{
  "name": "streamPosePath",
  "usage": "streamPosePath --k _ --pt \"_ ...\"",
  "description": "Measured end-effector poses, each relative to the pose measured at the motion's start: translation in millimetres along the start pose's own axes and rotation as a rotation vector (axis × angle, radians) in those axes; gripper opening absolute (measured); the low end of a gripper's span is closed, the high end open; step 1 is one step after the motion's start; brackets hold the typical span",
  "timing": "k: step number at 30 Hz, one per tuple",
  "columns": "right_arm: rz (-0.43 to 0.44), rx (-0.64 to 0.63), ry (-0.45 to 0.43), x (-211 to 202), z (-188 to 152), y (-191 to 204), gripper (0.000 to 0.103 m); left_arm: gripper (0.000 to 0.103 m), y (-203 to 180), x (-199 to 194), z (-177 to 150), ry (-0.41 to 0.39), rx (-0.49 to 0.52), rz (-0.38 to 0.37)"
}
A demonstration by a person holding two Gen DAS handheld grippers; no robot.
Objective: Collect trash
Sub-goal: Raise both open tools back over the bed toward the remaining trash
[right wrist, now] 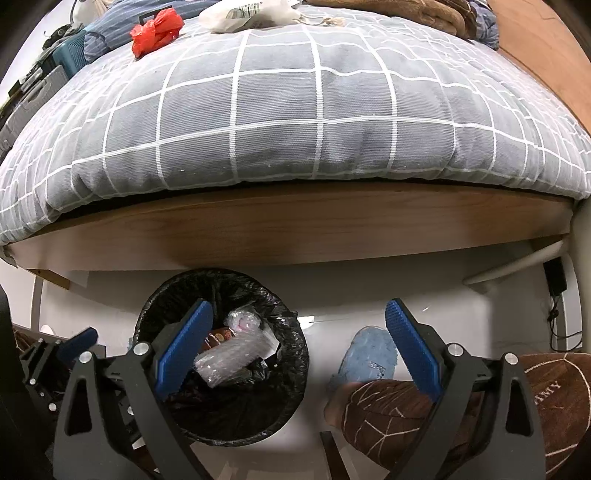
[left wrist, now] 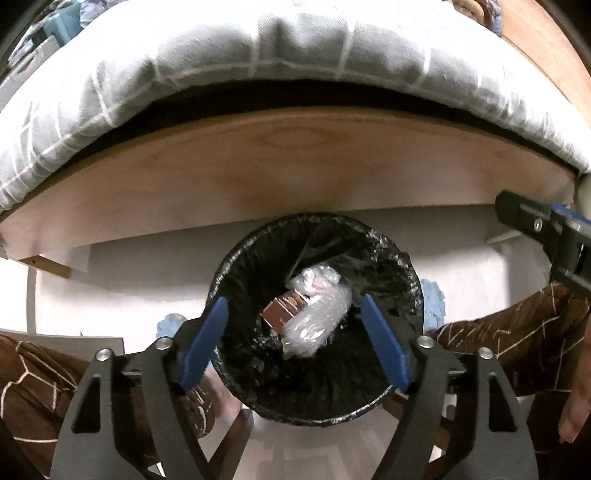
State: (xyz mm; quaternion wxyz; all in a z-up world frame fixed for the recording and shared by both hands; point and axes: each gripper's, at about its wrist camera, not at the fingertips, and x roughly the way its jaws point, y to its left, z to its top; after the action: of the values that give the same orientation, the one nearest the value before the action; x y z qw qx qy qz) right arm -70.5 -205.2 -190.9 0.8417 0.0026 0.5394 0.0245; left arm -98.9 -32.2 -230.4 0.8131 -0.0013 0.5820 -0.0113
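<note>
- Left hand-held gripper (left wrist: 295, 332) hangs right over the trash bin (left wrist: 236, 258), pointing steeply down; jaws apart, nothing between the pads.
- Bin has a black liner and sits on the white floor (left wrist: 147, 266), just beyond the gripper and against the wooden bed frame (left wrist: 295, 166).
- Already in the bin, straight below the left fingers: clear crumpled plastic (left wrist: 317, 314) and a brown box (left wrist: 284, 310) touching it.
- Right hand-held gripper (right wrist: 299, 347) also jaws apart and empty; the bin is down-left of it, partly behind its left finger (right wrist: 184, 347).
- A blue slipper (right wrist: 369, 358) lies on the floor between the right fingers, beside a brown-patterned trouser leg (right wrist: 388, 406).
- Left view only: right gripper's tip pokes in at the right edge; brown legs flank the bin on both sides.
- Right view only: top of the bed with the grey checked cover (right wrist: 295, 110); on it, well beyond the gripper, a red plastic bag (right wrist: 157, 29) and a white bag (right wrist: 255, 13).
- Right view also shows cables and a black adapter (right wrist: 556, 277) far right, beside a white tube.
</note>
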Motion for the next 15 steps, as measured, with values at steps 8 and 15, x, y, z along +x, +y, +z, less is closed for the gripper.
streamPosePath --k 8,15 --pt "0.013 -0.019 -0.047 -15.0 6.7 6.8 0.091 0.096 18.9 -30.5 10.2 -0.123 -0.046 0.014" --pt "0.015 -0.064 -0.129 -45.5 16.9 16.6 0.091 0.097 29.5 -72.8 19.1 -0.221 -0.044 0.031"
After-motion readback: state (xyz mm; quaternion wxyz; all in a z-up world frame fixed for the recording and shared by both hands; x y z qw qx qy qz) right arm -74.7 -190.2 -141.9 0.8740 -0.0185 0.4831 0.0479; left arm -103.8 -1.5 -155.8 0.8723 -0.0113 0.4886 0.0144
